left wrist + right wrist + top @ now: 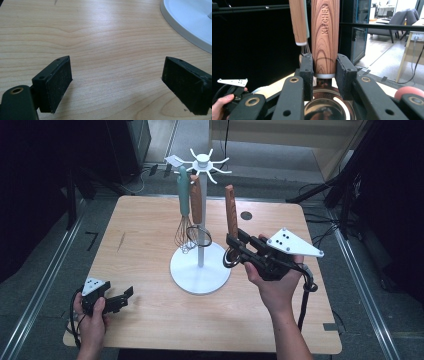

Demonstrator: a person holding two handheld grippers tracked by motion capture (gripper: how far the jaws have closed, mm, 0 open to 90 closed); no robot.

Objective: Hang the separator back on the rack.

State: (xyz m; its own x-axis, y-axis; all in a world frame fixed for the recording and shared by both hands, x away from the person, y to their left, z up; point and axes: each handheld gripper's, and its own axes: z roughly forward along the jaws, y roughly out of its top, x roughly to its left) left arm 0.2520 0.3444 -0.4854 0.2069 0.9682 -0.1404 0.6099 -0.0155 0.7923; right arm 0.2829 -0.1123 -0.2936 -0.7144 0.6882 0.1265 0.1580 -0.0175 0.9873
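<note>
The right tool [325, 72] clamps a wooden-handled ladle [325, 37] upright beside the white rack [201, 265]; the left tool [117, 85] rests gaping on the worktop [100, 37].

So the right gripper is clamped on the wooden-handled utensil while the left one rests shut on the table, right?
Not quite: the left gripper is open, its jaws wide apart over the table in the left gripper view. The right gripper is indeed clamped on the wooden-handled utensil.

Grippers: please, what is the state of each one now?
Left gripper: open, holding nothing, low over the table.
Right gripper: shut on the wooden-handled utensil, held upright.
</note>
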